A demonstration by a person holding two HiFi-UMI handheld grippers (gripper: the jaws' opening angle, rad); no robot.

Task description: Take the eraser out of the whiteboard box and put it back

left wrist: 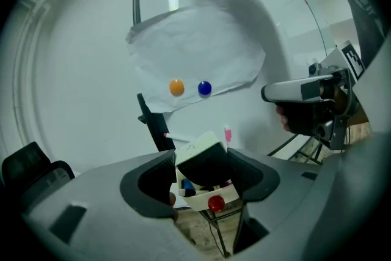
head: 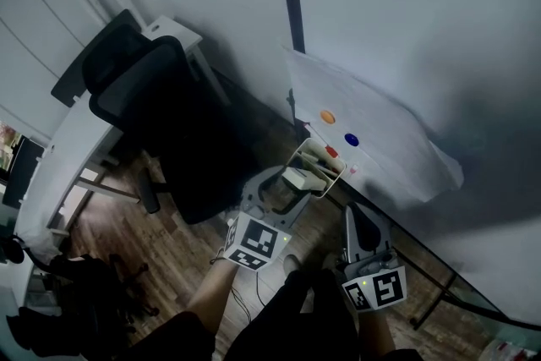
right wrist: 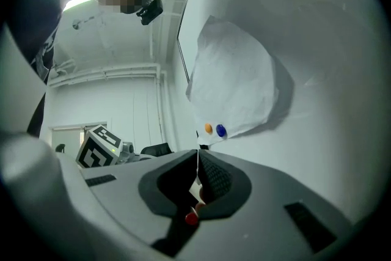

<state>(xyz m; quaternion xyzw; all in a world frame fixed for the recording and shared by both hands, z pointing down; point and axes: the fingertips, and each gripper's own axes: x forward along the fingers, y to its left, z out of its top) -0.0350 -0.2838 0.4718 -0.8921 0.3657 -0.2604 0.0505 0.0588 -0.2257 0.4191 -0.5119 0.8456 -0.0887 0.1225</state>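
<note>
Left gripper (left wrist: 204,172) clamped on eraser (left wrist: 197,153). Eraser at top of box (left wrist: 193,198), over markers (left wrist: 187,184). Box hangs on whiteboard (head: 406,30). Right gripper (right wrist: 197,183) empty, jaws together, just beside box.

The white-backed, dark-felt eraser (left wrist: 201,159) tilts above the white whiteboard box (left wrist: 192,197), pinched between fingers (left wrist: 154,183) of the left gripper (left wrist: 203,174).

I see the box (head: 325,161) on the whiteboard's (head: 423,13) lower edge, below the paper sheet (head: 380,139). The eraser (left wrist: 201,159) sits between my left gripper's (left wrist: 201,171) jaws at the box's top. My right gripper (head: 353,220) hangs to its right, and a chair (head: 161,114) stands to the left.
</note>
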